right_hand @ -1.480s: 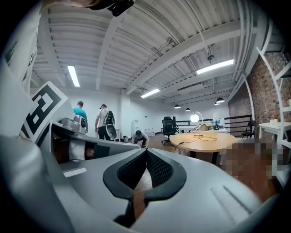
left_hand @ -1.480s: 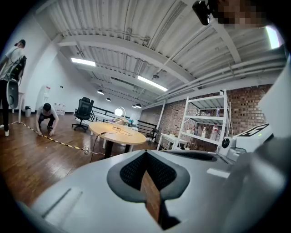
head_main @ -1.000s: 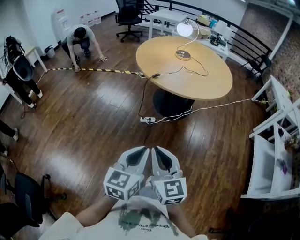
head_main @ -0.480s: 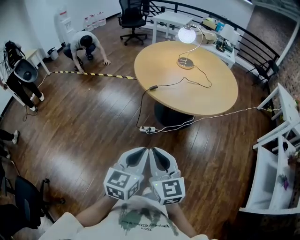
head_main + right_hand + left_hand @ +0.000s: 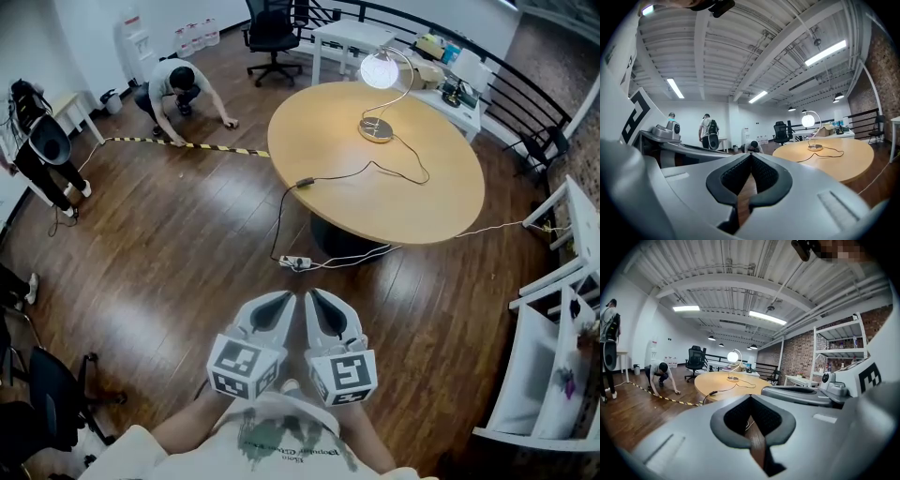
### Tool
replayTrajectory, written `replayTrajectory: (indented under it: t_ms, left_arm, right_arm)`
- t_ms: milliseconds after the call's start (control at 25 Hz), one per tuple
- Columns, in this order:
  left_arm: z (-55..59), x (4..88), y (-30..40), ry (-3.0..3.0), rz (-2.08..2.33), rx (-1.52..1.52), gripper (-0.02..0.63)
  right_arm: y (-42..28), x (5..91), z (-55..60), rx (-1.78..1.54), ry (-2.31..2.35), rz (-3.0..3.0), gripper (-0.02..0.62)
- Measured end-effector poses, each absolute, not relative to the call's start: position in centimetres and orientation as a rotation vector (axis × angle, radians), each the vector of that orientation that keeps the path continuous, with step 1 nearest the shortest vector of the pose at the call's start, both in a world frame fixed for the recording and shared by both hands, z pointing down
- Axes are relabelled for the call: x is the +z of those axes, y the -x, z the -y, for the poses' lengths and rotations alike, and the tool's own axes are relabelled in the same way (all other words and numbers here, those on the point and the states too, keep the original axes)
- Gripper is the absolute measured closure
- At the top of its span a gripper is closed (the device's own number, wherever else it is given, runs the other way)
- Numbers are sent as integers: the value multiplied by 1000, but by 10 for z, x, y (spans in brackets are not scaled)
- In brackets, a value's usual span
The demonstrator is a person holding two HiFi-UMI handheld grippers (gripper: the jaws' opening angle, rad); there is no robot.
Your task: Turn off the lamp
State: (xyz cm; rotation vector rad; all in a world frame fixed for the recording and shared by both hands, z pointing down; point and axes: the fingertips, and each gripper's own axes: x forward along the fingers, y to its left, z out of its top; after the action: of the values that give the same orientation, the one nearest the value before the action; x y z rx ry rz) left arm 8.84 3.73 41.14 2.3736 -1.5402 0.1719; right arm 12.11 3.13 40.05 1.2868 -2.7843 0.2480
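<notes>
Both grippers are held low and close to the body, side by side, pointing toward the round wooden table (image 5: 375, 202). The left gripper (image 5: 278, 305) has its jaws together, tips touching, with nothing between them; its own view (image 5: 751, 397) shows only floor through the slot behind the closed pads. The right gripper (image 5: 323, 305) is the same: jaws together and empty, as its own view (image 5: 751, 154) also shows. In the head view neither gripper has shifted from its place over the last second. The lamp (image 5: 380, 71) stands on the far side of the table, well apart from both grippers, with its round globe lit on an arched stem above a flat disc base. It glows in the left gripper view (image 5: 733, 356) and in the right gripper view (image 5: 808, 120), as it did a second ago. The lamp's cord (image 5: 352, 172) runs across the tabletop, over the near edge and down to a power strip (image 5: 293, 263) on the wooden floor. Against the earlier frames, the table and lamp sit slightly further right in the head view. The crouching person (image 5: 178, 84) by the yellow-black tape (image 5: 187, 145) has also drifted rightward.
</notes>
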Motion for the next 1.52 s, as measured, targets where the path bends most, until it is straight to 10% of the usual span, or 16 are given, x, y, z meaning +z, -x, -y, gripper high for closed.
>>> replayTrajectory:
  t_ms: [1520]
  left_arm:
    - [242,437,37,-2454,1308,139,606]
  right_arm:
    - [18,425,232,262,-1426,2547,595]
